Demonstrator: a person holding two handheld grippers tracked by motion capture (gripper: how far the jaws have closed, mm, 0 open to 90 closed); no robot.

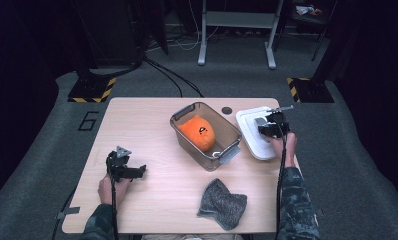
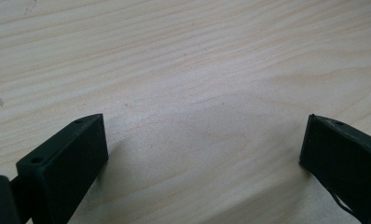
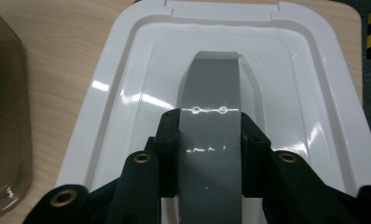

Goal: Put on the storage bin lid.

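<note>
At the left of the desk [image 1: 152, 195], the left tongs [image 1: 137, 171] lie low over bare wood, jaws wide apart with nothing between them, as the left gripper view shows plainly; they are well apart from everything else and take no part in the work at hand. Toward the middle stands a clear bin [image 1: 184, 116] with an orange toy [image 1: 197, 133] inside, and near the front edge lies a grey cloth [image 1: 222, 204]. At the right, just beside the bin, is the white lid [image 1: 253, 146], lying flat on the desk. The right tongs [image 3: 209, 135] are closed on the lid's grey handle [image 3: 211, 88], one jaw pressed to each side of the strap, gripping near its middle. The likely step is lifting the lid to carry it over the bin. The risks come from that grip: the handle looks smooth and glossy, so the lid could slide down through the pads once its weight hangs from them. Held at a single strap, the lid may also tip or swing, and a low edge could catch the bin's near rim, nudging the bin or knocking the lid loose. The toy sits high in the bin, so the lid might rest on it instead of seating on the rim. A crooked approach would leave one corner unlatched.
</note>
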